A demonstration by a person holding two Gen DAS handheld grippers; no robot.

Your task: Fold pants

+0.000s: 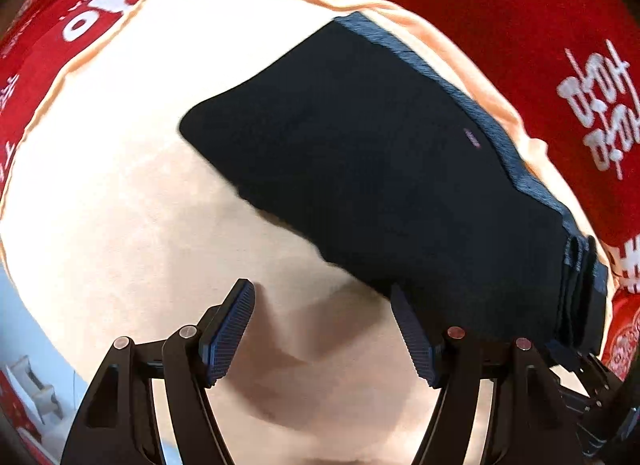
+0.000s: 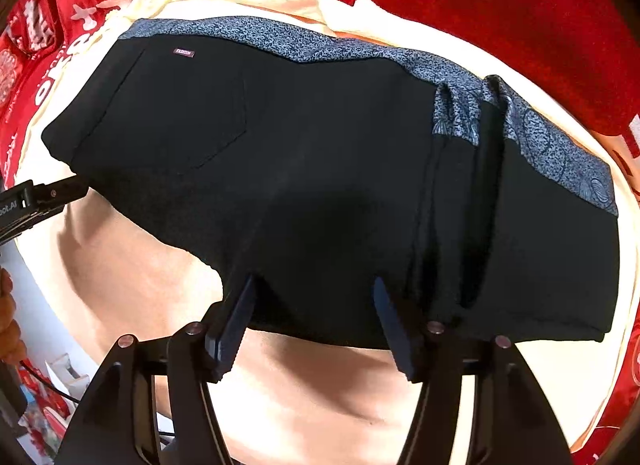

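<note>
Pants (image 2: 320,169): one pair, black, folded into a compact bundle, lying flat on a cream cloth (image 1: 120,169). A blue-grey patterned band (image 2: 280,41) runs along the far edge; a back pocket (image 2: 172,113) faces up on the left part, with a small dark-red label (image 2: 183,52) at its top corner. On the right part, stacked folded layers show as upright ridges with a strip of the patterned fabric turned over them.

Cream cloth: spread under the pants, lightly wrinkled, its far hem bunched.

Red cloth (image 1: 500,5): lies beneath and beyond the cream cloth, plush, with white printed lettering and motifs.

Right tool (image 2: 316,317): fingers apart, gripping nothing. Both fingertips (image 2: 236,317) sit at the near edge of the pants; whether they touch the fabric cannot be told.

Left tool (image 1: 324,325): fingers apart, gripping nothing, over bare cream cloth at the near-left side of the pants. Its right pad (image 1: 412,333) is just beside the pants' near edge; its left pad is over cloth only. In the right wrist view this tool shows at the left edge, next to the pants' pocket end.
</note>
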